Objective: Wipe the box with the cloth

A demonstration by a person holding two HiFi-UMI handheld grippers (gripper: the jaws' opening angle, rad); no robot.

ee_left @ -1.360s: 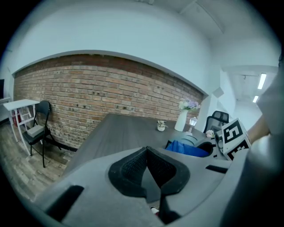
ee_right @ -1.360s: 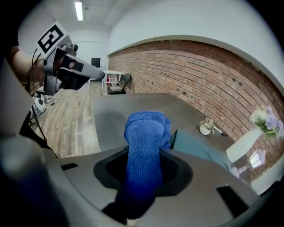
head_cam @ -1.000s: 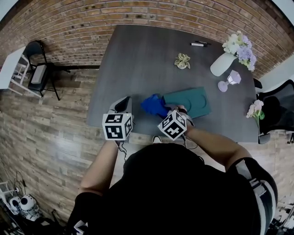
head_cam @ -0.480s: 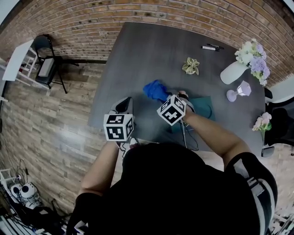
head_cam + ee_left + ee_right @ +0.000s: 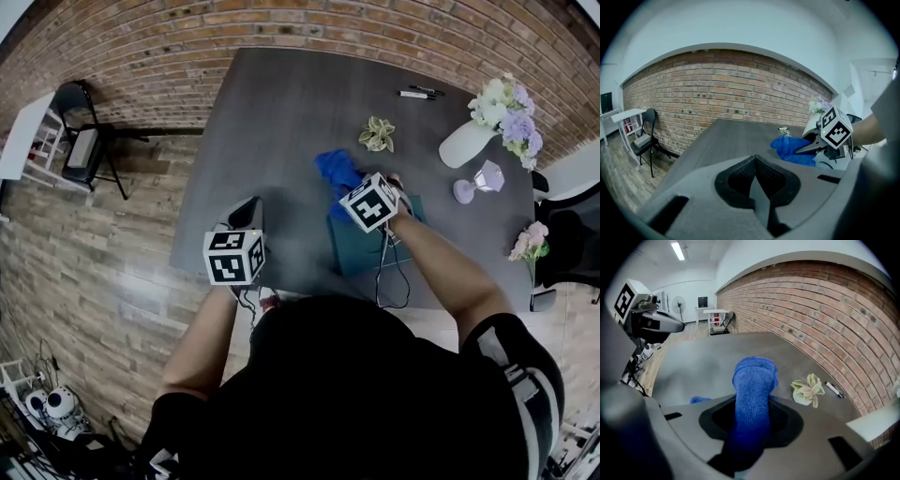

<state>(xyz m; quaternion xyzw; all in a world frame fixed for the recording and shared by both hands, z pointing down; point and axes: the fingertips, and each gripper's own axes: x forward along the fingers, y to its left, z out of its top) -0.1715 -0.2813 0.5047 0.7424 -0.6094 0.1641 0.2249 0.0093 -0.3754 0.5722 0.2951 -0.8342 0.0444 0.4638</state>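
Observation:
A blue cloth (image 5: 336,171) hangs bunched from my right gripper (image 5: 354,186), which is shut on it above the far end of the teal box (image 5: 361,251). The box lies flat on the dark grey table (image 5: 281,112), partly hidden under the right gripper's marker cube. In the right gripper view the cloth (image 5: 753,378) stands up between the jaws of the right gripper (image 5: 752,414). My left gripper (image 5: 246,214) hovers at the table's near left edge, away from the box. Its jaws (image 5: 754,161) are shut on nothing. The left gripper view shows the cloth (image 5: 791,147) off to the right.
At the far right stand a white vase of flowers (image 5: 467,133) and a small purple glass (image 5: 473,176). A small pale plant (image 5: 377,134) and pens (image 5: 412,92) lie farther back. A black chair (image 5: 82,141) stands on the floor at left, and another chair (image 5: 562,239) at right.
The right gripper has carried the blue cloth away from the near edge and farther across the table, over the box. The left gripper has stayed where it was.

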